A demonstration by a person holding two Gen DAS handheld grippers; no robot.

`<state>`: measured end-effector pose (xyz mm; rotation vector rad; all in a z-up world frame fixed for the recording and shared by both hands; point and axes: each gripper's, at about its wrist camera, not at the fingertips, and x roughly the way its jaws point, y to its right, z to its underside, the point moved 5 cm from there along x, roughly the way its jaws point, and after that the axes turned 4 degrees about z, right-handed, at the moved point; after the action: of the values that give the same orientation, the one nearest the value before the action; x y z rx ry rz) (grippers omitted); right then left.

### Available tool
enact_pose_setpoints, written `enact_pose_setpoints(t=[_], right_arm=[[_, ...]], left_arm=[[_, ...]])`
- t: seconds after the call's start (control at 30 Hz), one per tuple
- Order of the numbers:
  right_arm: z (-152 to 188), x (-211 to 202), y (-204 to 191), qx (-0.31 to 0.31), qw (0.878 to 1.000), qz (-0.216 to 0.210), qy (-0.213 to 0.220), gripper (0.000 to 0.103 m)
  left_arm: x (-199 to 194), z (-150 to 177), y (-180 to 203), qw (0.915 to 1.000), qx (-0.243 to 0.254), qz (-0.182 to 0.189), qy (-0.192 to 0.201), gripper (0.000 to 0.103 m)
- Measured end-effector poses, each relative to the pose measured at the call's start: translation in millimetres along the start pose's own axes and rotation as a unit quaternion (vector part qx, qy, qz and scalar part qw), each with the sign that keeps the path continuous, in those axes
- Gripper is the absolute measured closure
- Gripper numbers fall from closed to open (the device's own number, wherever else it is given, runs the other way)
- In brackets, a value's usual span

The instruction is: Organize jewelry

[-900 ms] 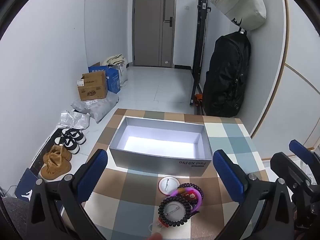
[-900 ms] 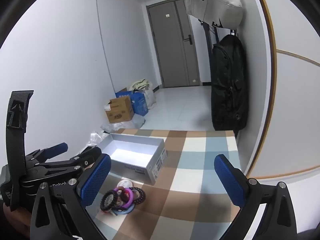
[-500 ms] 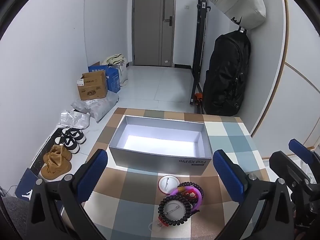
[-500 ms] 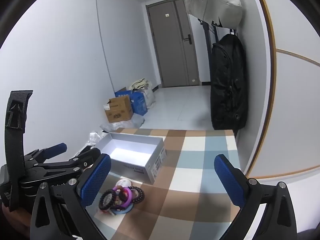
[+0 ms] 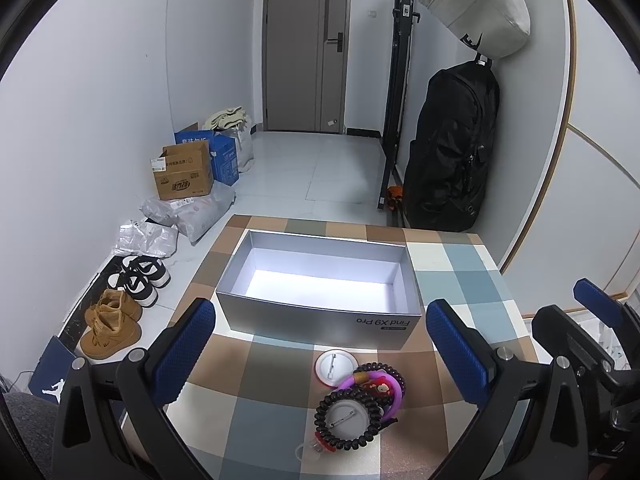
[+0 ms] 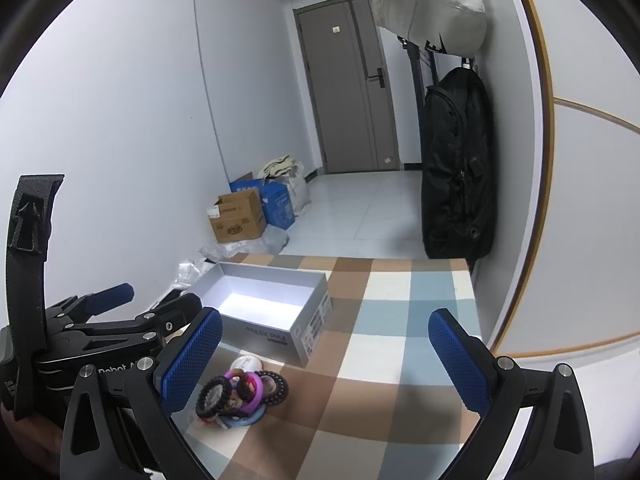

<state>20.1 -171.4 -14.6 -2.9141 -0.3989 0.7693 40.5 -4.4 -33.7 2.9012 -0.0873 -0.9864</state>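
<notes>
Nearest to the cameras, the left gripper [image 5: 320, 352] and the right gripper [image 6: 324, 356] both hover above the table with their blue pads spread wide and nothing between them; each is released. Just beyond the left gripper lies the jewelry pile [image 5: 360, 400] on the checked tablecloth [image 5: 460, 276]: a black coiled ring around a white badge, a purple ring, dark beads and 1 more white badge [image 5: 334, 366], all touching or overlapping. Behind the pile, near but apart from it, stands the open grey box [image 5: 320, 316], which looks empty. I judge the step is the first pick. It is better to take 1 outer piece, such as the black coil, and to lift slowly, because the tangled rings may drag their neighbours.
</notes>
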Motion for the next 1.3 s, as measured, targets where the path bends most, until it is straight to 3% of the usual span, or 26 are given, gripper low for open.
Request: enact_pose_setpoints(t=[1.3], right_arm=[[1.3, 4.1, -0.2, -0.001, 1.0, 0.002, -0.005, 0.0]], left_arm=[[6.0, 5.0, -2.5, 0.9997, -0.01, 0.015, -0.019, 0.001]])
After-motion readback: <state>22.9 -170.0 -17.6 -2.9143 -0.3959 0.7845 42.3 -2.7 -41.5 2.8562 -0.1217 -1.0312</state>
